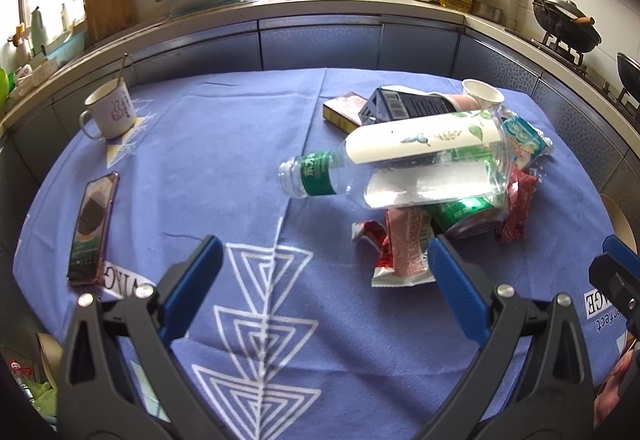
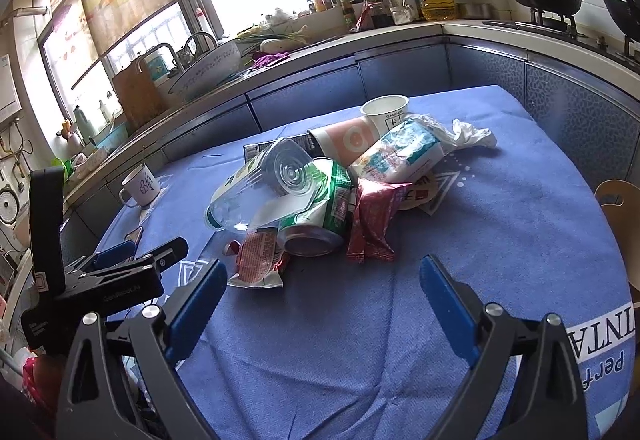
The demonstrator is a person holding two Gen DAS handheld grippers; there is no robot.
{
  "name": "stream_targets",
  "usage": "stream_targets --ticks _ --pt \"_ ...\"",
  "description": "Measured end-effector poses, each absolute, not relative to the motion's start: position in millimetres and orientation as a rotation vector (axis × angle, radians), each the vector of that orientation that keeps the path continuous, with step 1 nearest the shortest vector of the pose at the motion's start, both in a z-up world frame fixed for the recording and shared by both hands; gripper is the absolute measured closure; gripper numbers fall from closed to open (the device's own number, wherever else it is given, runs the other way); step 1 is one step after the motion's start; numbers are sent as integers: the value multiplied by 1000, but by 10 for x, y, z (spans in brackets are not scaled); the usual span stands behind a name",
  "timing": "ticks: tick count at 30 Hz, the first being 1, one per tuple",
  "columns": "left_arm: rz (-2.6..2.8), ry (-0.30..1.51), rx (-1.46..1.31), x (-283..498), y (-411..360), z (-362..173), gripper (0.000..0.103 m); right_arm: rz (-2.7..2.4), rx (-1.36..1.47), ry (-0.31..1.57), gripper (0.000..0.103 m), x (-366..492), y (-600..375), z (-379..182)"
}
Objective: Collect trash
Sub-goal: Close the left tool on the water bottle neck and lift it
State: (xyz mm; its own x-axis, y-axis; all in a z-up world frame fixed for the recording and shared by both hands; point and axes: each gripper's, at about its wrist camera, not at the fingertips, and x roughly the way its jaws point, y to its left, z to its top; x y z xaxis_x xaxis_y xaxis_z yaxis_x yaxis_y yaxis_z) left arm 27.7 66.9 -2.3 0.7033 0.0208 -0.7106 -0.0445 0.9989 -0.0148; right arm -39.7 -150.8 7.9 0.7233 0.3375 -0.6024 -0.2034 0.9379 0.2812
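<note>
On my surface, the trash sits in one heap toward the far right. A plastic bottle lies on its side across the top, neck pointing left, over a can and wrappers at the near edge. Behind it lie a carton and a paper cup, with a small box at the heap's left. Far left stands a mug; a phone lies nearer me, below it.

trash pile, heaped on blue tablecloth
</note>
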Motion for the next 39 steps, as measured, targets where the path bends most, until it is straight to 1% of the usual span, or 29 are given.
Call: stream_targets --ticks 4,10,14,17,18,19,21,23,24,30,36,38,39 --pt "39 789 -41 295 747 -58 5 308 202 715 18 -355 -1503 48" --pt "33 729 -75 301 955 -45 5 336 209 739 32 -259 -1489 10" --pt "11 707 -88 400 1105 13 5 381 221 757 41 -116 -1462 15" --pt "-34 710 -101 545 1198 38 6 417 269 770 46 52 -1476 44" --pt "-28 702 -96 593 1228 41 12 424 280 766 46 105 -1481 67" --pt "-22 687 -73 627 1235 40 14 424 285 763 46 154 -1489 86" --pt "-29 645 27 695 1198 10 14 420 305 767 46 241 -1523 101" --pt "-60 635 138 783 1139 -97 18 411 318 781 46 290 -1559 83" --pt "-95 649 180 838 1124 -161 21 406 320 790 46 297 -1576 62" --pt "-316 649 355 1066 989 -376 22 466 332 920 46 240 -1422 -270" --pt "-510 655 458 1205 878 -474 22 547 387 1060 47 481 -1156 -597" --pt "-546 670 475 1244 843 -510 24 585 443 1106 54 581 -1088 -707" --pt "-548 672 484 1260 810 -525 27 599 457 1117 55 612 -1053 -743"
